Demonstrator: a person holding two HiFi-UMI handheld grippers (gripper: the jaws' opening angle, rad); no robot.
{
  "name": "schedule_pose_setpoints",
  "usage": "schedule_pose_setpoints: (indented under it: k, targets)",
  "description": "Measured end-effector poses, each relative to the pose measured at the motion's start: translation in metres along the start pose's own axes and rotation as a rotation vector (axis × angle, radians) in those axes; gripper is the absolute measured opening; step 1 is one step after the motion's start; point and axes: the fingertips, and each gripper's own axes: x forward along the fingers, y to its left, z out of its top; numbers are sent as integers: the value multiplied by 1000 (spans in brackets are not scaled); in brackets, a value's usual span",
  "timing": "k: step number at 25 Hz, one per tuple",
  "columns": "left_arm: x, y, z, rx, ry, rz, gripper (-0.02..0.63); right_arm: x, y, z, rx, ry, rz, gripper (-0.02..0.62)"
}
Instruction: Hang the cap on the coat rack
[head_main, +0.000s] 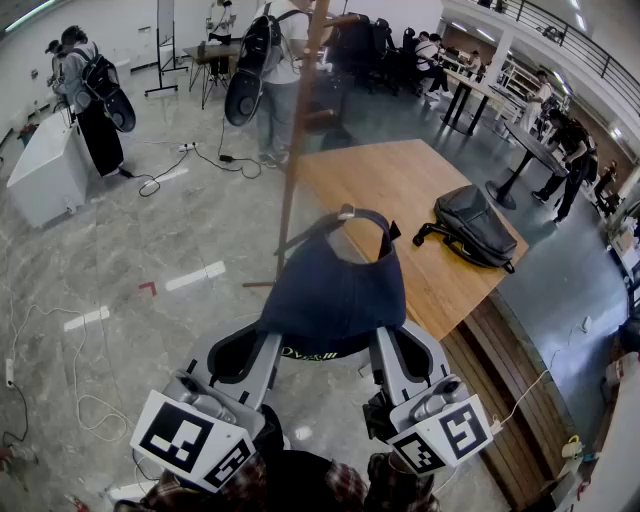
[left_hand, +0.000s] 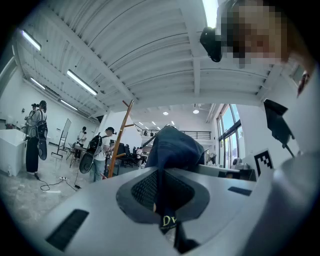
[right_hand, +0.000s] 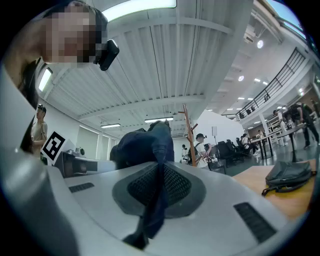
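I hold a navy cap (head_main: 335, 290) up in front of me with both grippers. My left gripper (head_main: 264, 342) is shut on the cap's left lower edge, and my right gripper (head_main: 386, 342) is shut on its right lower edge. The cap's back strap (head_main: 365, 215) arches at the top, close to a low peg (head_main: 305, 235) of the wooden coat rack (head_main: 300, 130). In the left gripper view the cap (left_hand: 172, 150) rises from the shut gripper (left_hand: 161, 197), with the rack (left_hand: 120, 137) beyond. In the right gripper view the cap (right_hand: 142, 147) runs through the shut gripper (right_hand: 157, 190), with the rack (right_hand: 190, 135) behind.
A wooden platform (head_main: 400, 190) lies to the right of the rack with a black backpack (head_main: 470, 228) on it. A white box (head_main: 45, 170) stands at the far left. Cables (head_main: 170, 175) trail over the marble floor. Several people stand in the background.
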Motion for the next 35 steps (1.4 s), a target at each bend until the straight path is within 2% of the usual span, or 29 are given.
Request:
schedule_pose_setpoints:
  k: [7, 15, 27, 35]
  targets:
    - [16, 8, -10, -11, 15, 9, 18, 11, -16, -9, 20, 7, 8, 20]
    - [74, 75, -3, -29, 21, -29, 18, 91, -48, -14, 18, -2, -26, 20]
    - [180, 186, 23, -32, 9, -132, 18, 230, -108, -11, -12, -32, -118, 20]
    - [213, 229, 28, -47, 13, -211, 18, 279, -125, -15, -24, -38, -195, 20]
